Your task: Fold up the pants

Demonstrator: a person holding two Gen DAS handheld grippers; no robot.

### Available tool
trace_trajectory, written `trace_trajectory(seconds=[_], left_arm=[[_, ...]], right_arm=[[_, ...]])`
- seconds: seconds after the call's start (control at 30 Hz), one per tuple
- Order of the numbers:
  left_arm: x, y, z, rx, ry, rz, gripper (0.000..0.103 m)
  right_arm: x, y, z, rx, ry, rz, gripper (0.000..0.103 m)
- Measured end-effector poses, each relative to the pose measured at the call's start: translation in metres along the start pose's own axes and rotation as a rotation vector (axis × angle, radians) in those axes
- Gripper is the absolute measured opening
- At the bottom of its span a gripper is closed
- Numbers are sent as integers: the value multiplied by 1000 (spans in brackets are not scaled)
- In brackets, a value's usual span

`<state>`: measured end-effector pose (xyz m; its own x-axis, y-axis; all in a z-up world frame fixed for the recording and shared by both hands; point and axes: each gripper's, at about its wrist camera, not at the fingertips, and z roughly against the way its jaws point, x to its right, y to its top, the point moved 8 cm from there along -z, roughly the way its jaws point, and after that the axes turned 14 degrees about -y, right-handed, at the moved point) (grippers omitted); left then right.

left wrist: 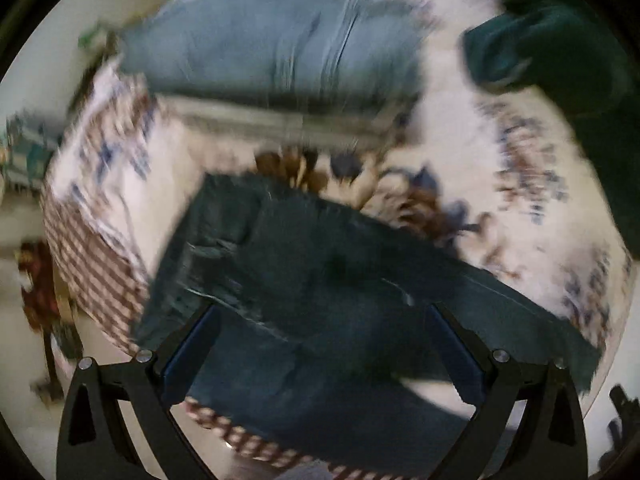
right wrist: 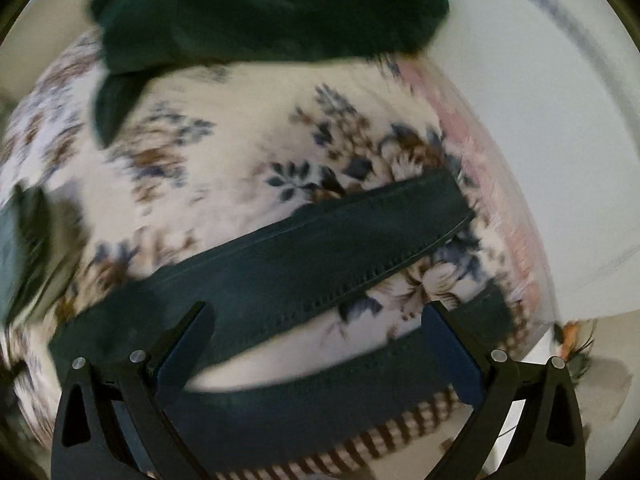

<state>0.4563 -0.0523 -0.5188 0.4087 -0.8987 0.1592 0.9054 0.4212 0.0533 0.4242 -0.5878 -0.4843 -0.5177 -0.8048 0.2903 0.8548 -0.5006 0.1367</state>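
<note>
Dark navy pants (left wrist: 304, 280) lie spread on a floral bedspread (left wrist: 460, 140), waist part toward the left in the left wrist view. My left gripper (left wrist: 320, 312) is open above the pants and holds nothing. In the right wrist view two pant legs (right wrist: 320, 248) stretch across the bedspread (right wrist: 200, 148) toward the right, with a gap between them. My right gripper (right wrist: 316, 312) is open above the legs and holds nothing. Both views are blurred by motion.
A folded light blue garment (left wrist: 272, 52) lies at the far side of the bed. A dark green garment (left wrist: 552, 60) lies at the far right, also in the right wrist view (right wrist: 260, 12). The checked bed edge (left wrist: 92, 264) drops to the floor.
</note>
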Motion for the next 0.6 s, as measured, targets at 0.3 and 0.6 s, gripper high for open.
trace_trajectory(seconds=[0.3,0.6], left_arm=[[-40,37,-125,-103,-45,440,103],[-47,54,-141,-96,88,583,102]], right_arm=[[0,41,-187,-235,-91,-239,103],[-10,63,-259,-282,-190,-301,103]])
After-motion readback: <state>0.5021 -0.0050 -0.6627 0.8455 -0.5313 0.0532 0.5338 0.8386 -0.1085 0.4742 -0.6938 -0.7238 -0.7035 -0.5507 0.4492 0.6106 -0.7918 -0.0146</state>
